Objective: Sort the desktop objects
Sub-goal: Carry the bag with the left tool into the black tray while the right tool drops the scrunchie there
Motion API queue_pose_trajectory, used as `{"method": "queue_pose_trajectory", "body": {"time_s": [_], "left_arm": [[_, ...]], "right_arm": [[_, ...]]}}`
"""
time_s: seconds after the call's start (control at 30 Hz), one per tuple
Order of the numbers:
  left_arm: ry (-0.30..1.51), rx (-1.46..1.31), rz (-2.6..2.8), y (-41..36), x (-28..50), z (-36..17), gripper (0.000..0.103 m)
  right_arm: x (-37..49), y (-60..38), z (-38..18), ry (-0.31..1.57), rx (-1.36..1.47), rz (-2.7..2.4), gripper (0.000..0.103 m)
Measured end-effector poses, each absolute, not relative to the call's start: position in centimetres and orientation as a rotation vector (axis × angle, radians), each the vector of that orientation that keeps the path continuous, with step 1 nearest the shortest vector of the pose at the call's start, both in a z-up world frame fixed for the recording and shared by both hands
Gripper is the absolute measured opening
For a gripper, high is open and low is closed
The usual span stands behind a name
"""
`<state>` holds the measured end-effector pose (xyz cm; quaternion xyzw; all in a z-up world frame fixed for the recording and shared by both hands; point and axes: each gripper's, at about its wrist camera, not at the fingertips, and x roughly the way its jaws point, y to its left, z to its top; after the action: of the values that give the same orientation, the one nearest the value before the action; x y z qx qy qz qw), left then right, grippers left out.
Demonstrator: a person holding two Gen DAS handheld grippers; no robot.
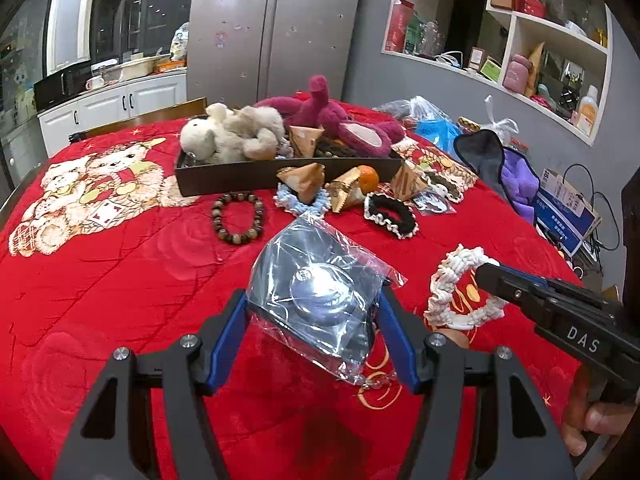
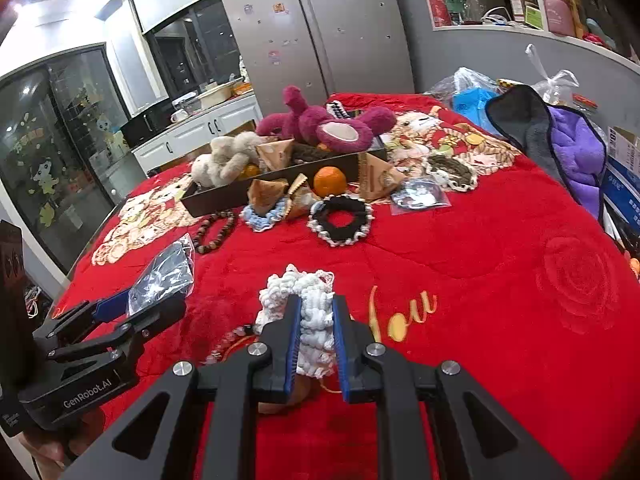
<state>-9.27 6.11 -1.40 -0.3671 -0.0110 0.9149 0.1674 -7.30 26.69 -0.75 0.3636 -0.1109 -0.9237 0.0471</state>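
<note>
Looking along the left gripper [image 1: 314, 316], the left wrist view showed its blue pads about half spread and pressed on either side of a clear bag [image 1: 320, 292] with a dark round item inside; the bag hung between the pads, clear of the red cloth [image 1: 120, 280]. Ahead of the jaws, well apart, lay the dark tray [image 1: 280, 174] with a cream plush [image 1: 232, 132] and a magenta plush [image 1: 340, 120] in it. Between tray and jaws sat a bead bracelet [image 1: 239, 218], ahead and left, and a black scrunchie [image 1: 390, 214], ahead and right. To the right of the jaws, the right gripper [image 1: 486, 270] came in from the side, nipping a white scrunchie [image 1: 460, 292] at its rim.

From the right wrist view, the right gripper [image 2: 314, 332] stood nearly closed, its pads squeezing a bunched length of the white scrunchie [image 2: 308, 312], whose band ran up between them along the fingers. The tray [image 2: 240, 192] lay ahead and slightly left, its long side running across the view, so both loads would likely travel forward to reach it. An orange [image 2: 330, 180] and the black scrunchie [image 2: 340, 218] lay directly on that line. The left gripper [image 2: 140, 304] showed to the left with its bag [image 2: 164, 276], and seemed about as near the tray's left end as the right gripper was to its right end.
</note>
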Motion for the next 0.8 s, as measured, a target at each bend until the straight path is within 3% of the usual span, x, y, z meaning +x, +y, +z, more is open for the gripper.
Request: {"method": "queue_pose_trajectory", "body": {"time_s": [0.4, 0.8], "left_arm": [[-0.039, -1.041, 2.639, 4.7, -12.9, 1.3, 0.065], [0.077, -0.92, 2.729, 5.4, -21.3, 9.5, 0.065]], "right_arm": [[-10.0, 25.1, 2.0, -0.311, 1.034, -2.785, 0.016], [-17.1, 22.6, 11.0, -0.178, 0.85, -2.795, 0.016]]}}
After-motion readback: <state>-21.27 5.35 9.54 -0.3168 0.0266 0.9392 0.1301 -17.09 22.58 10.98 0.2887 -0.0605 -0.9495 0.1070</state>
